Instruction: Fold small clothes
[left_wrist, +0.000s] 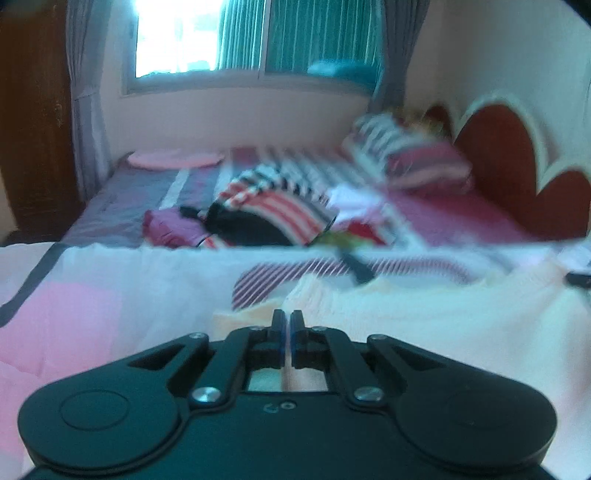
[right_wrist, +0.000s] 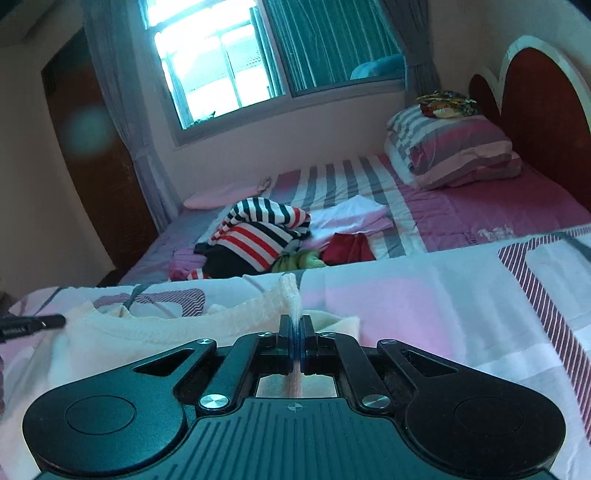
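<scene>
Nearest the cameras, the right gripper (right_wrist: 296, 325) is clenched on a raised edge of the cream garment (right_wrist: 155, 332), a thin fin of the knitted cloth standing up between its closed jaws. The rest of that garment spreads away to the gripper's left across the patterned pink-and-white sheet (right_wrist: 388, 299), so the cloth's long axis seems to run crosswise between the two tools and not away from them. In the left wrist view the left gripper (left_wrist: 287, 320) has its fingers drawn almost together over the same cream garment (left_wrist: 424, 325), which here lies mostly ahead and to its right; motion blur hides whether any cloth is pinched in the narrow slit, so its hold cannot be told. A dark tip at the left edge of the right view is probably the left tool (right_wrist: 33, 324), which would put the two grippers at opposite ends of the garment, the right one having the only sure grip. Any fold would therefore likely turn on carrying the right-hand edge across toward the left. Farther back, well apart from the work, a heap of striped and dark clothes (right_wrist: 258, 236) waits on the bed, with a striped pillow (right_wrist: 454, 151) near the red headboard (right_wrist: 539, 96) and the window (right_wrist: 221, 62) beyond.
</scene>
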